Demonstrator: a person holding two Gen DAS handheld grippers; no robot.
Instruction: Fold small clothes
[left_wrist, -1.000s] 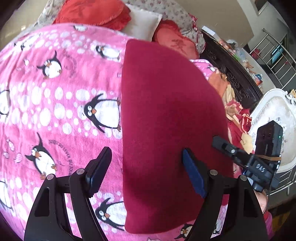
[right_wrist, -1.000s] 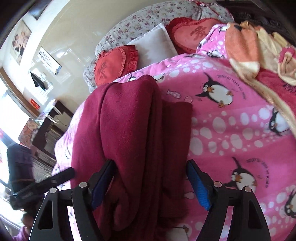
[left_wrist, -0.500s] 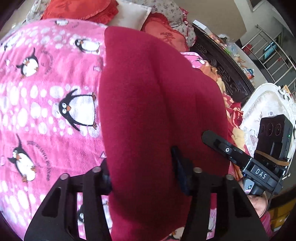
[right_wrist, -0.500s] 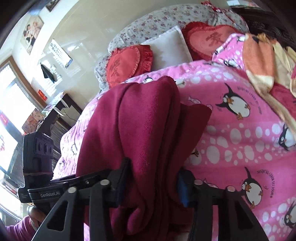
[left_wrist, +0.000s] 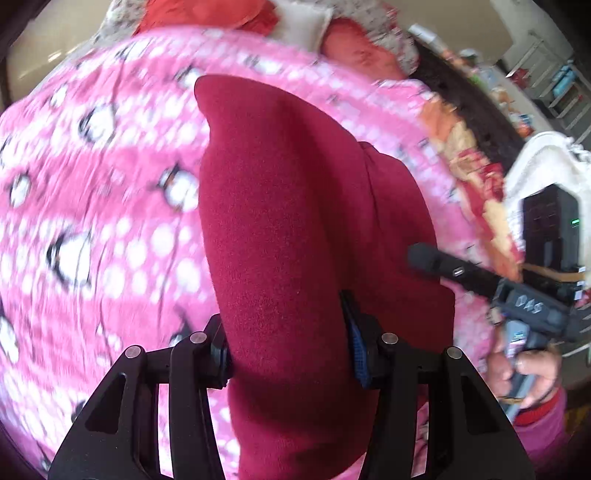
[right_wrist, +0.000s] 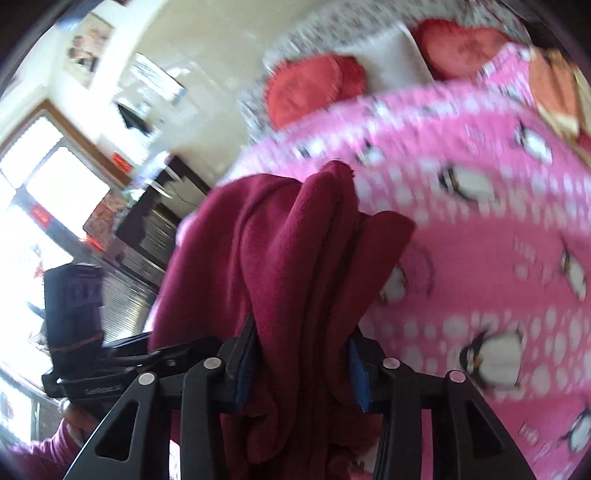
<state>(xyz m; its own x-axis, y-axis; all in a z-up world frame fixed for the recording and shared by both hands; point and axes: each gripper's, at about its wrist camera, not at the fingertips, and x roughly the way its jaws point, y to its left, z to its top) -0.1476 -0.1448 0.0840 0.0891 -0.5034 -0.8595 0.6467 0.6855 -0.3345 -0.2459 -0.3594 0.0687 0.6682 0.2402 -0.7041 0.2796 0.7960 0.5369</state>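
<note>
My left gripper (left_wrist: 288, 354) and right gripper (right_wrist: 301, 369) each clamp one maroon fleece garment (left_wrist: 295, 229), bunched between their fingers above one penguin blanket (left_wrist: 92, 206).

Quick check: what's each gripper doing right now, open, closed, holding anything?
Left gripper: closed on the dark red garment.
Right gripper: closed on a bunched part of the same garment.

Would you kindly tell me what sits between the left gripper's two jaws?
A fold of the dark red garment fills the left gripper, seen in the left wrist view.
</note>
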